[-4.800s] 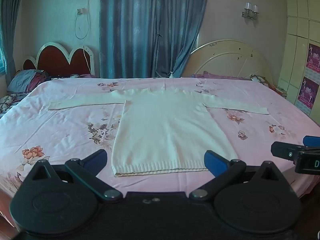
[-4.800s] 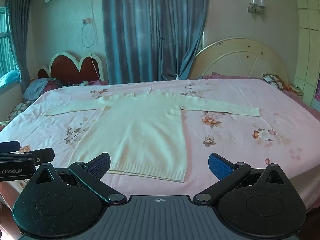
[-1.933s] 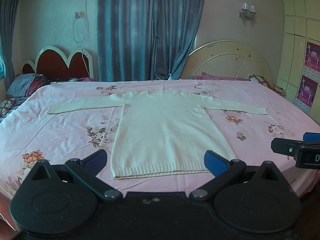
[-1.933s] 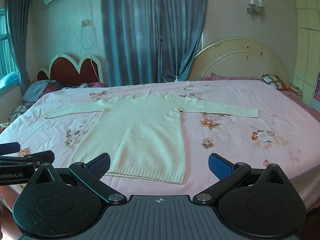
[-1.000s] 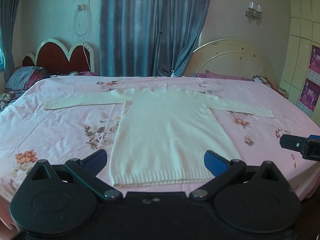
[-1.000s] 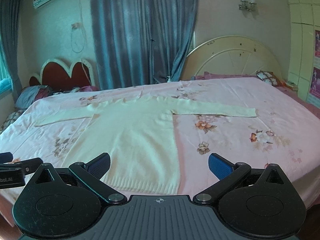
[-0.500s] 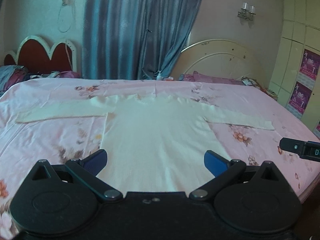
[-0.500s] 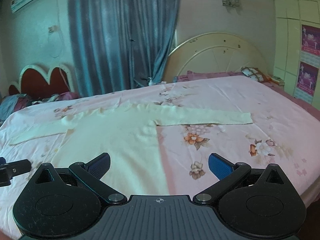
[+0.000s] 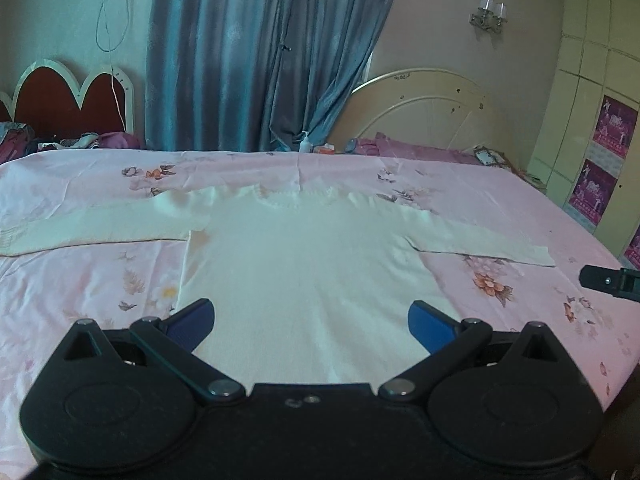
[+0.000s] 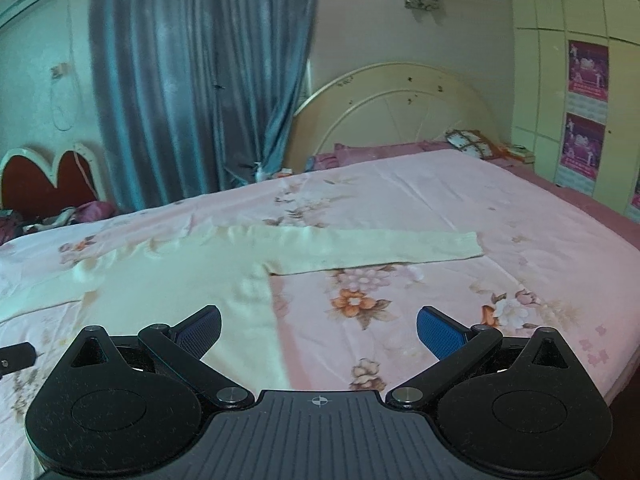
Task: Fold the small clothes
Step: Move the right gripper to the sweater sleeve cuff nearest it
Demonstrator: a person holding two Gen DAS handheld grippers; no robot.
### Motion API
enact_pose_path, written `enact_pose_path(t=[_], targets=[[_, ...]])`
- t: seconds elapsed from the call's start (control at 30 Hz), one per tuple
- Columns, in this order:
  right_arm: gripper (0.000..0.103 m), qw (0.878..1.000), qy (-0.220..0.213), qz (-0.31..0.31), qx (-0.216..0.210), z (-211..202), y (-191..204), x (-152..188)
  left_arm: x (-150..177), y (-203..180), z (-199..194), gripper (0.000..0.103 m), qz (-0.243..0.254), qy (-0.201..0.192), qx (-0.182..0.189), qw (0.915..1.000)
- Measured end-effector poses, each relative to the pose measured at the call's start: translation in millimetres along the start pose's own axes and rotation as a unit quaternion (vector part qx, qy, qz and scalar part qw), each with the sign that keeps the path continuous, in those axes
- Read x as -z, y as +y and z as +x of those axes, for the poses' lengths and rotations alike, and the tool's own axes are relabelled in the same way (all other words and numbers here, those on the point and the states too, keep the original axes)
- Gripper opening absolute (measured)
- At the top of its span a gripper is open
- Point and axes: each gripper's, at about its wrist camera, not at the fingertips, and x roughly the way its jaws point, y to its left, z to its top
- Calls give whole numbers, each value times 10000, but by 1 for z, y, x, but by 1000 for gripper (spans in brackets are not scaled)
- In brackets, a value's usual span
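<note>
A cream knitted sweater (image 9: 308,264) is being observed lying flat and face down or face up (which cannot be told) on the pink floral bedsheet (image 9: 80,292), body towards the viewer, both sleeves stretched straight out to the sides. The right sleeve (image 10: 380,250) is lying clear of the body, its cuff resting on bare sheet.

The left tool (image 9: 310,320) is being held released over the lower body of the garment, jaws spread wide, nothing between them. The right tool (image 10: 318,330) is likewise being held released, positioned over the right side edge of the body and the sheet beside it, empty.

Handling is being judged as follows: the knit is appearing light, soft and limp, with no stiffness to carry a fold; it is likely to sag and stretch if lifted by 1 point only. Slippage is being considered unlikely on the cotton-like sheet. Fragility is not being regarded as a concern, though snagging of the knit is possible.

Recommended holds are being identified at the cuff of the right sleeve and at the shoulder seam, or at the 2 hem corners.
</note>
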Motion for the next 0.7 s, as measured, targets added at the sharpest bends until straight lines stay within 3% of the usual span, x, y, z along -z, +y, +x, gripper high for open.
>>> enact_pose_path(t=[0.4,0.43,0.47,0.5,0.63,0.7], targets=[[102,9994,-25,271,225,90,-77,-37,-41,-41,71,98,17,-145,-152,9998],[97,9993,-14,304,236,99,-86,-41,-46,-48,81,96,3,-147,-173,9997],[78,9990,45,372,228,110,-95,-44,-50,-53,89,95,3,-145,-201,9997],[71,9984,131,487,251,122,-106,-48,-53,-58,96,94,11,-149,-228,9996],[69,9952,236,916,233,164,-152,-56,-67,-82,129,92,21,36,-262,9996],[63,9926,304,1150,253,186,-176,-58,-70,-92,140,91,64,75,-306,9995]])
